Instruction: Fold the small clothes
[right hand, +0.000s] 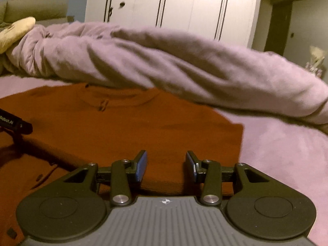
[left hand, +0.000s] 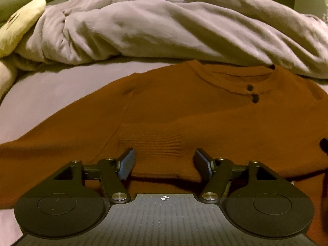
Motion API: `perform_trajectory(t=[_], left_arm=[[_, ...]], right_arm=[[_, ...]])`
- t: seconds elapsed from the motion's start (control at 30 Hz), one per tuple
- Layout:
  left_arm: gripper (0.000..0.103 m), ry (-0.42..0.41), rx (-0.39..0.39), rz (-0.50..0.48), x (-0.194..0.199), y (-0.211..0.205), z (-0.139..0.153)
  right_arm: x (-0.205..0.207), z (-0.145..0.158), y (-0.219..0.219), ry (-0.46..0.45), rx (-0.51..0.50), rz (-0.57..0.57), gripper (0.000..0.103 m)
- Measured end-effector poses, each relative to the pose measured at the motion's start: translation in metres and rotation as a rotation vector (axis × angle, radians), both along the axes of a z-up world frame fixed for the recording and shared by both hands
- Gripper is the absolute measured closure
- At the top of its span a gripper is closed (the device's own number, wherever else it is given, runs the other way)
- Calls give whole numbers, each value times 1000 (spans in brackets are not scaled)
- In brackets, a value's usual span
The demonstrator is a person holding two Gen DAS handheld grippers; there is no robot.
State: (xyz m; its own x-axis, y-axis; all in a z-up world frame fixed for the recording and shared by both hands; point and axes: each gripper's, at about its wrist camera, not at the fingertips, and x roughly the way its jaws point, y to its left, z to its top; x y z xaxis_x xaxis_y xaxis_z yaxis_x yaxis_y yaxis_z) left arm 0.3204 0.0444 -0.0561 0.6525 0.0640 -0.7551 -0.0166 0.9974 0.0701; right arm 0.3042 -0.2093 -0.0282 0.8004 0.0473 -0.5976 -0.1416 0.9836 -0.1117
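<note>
A rust-orange knit sweater [left hand: 184, 112] lies flat on the bed, collar and two dark buttons [left hand: 252, 92] towards the far side. A ribbed cuff [left hand: 155, 143] is folded onto its body. My left gripper [left hand: 165, 164] hovers just above that cuff, open, its pads clear of the knit. In the right wrist view the sweater [right hand: 143, 127] shows a straight folded edge on its right side. My right gripper [right hand: 166, 166] stands open over the near hem, with fabric lying flat under the gap. The left gripper's black tip [right hand: 16, 123] shows at the left edge.
A bunched lilac duvet [left hand: 164, 30] [right hand: 184, 65] lies right behind the sweater and overlaps its collar side. The lilac sheet [left hand: 41, 94] [right hand: 276, 153] shows bare on both sides. A pale plush cushion [left hand: 20, 24] sits far left. White wardrobe doors [right hand: 174, 6] stand beyond the bed.
</note>
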Motion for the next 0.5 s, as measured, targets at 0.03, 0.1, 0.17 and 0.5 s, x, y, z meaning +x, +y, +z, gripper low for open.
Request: perform_trajectory(t=[0.03, 0.1, 0.17, 0.5], left_arm=[[32, -2, 5, 0, 1, -1, -1], [31, -3, 10, 3, 2, -1, -2], [29, -5, 17, 2, 3, -2, -3], [18, 3, -49, 103, -5, 37, 3]], right_arm=[[3, -3, 1, 7, -7, -1, 62], [7, -5, 0, 17, -8, 6, 61], [8, -7, -2, 28, -15, 0, 56], [10, -6, -19, 30, -43, -31, 48]])
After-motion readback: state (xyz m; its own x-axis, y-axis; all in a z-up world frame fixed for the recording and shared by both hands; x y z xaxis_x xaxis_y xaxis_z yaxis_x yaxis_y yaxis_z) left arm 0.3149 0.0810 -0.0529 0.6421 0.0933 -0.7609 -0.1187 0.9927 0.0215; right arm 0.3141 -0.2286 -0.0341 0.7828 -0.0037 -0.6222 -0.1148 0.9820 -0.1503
